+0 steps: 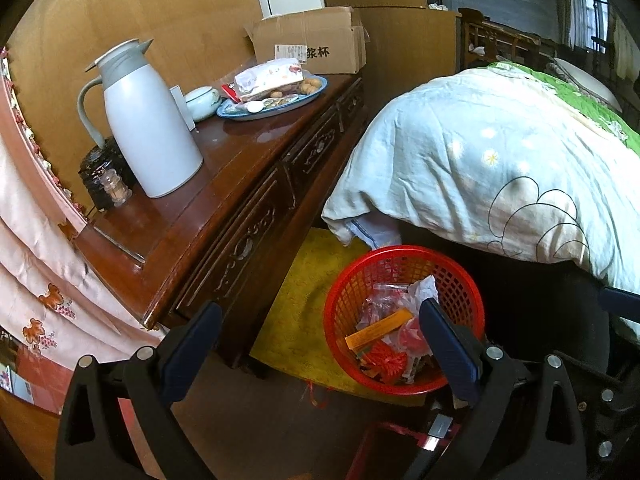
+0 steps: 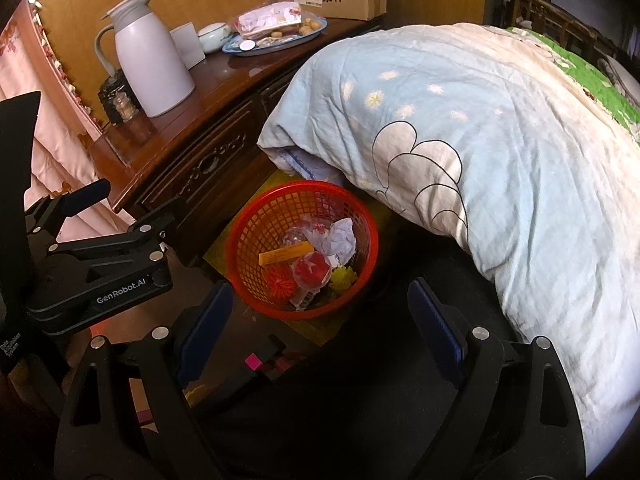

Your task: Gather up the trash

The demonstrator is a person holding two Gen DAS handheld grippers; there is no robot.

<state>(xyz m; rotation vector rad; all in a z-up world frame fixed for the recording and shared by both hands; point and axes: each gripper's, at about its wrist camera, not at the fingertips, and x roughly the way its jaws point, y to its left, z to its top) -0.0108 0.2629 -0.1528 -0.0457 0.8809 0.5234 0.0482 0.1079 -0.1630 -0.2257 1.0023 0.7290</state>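
Dark wooden dresser (image 1: 208, 196) stands left, quilt (image 2: 500, 152) right; between them, near, the red basket (image 2: 240, 248) holds trash (image 2: 316, 252), perhaps wrappers. Left gripper (image 1: 320, 332) and right gripper (image 2: 320, 316) hover spread, empty.

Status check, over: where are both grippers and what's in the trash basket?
Left gripper open, empty. Right gripper open, empty. Red plastic mesh basket on floor holds wrappers, crumpled paper. Nothing blocking.

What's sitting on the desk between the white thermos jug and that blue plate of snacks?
Between the white thermos jug and the blue plate sit a white cup and a small lidded porcelain bowl, seen in both wrist views.
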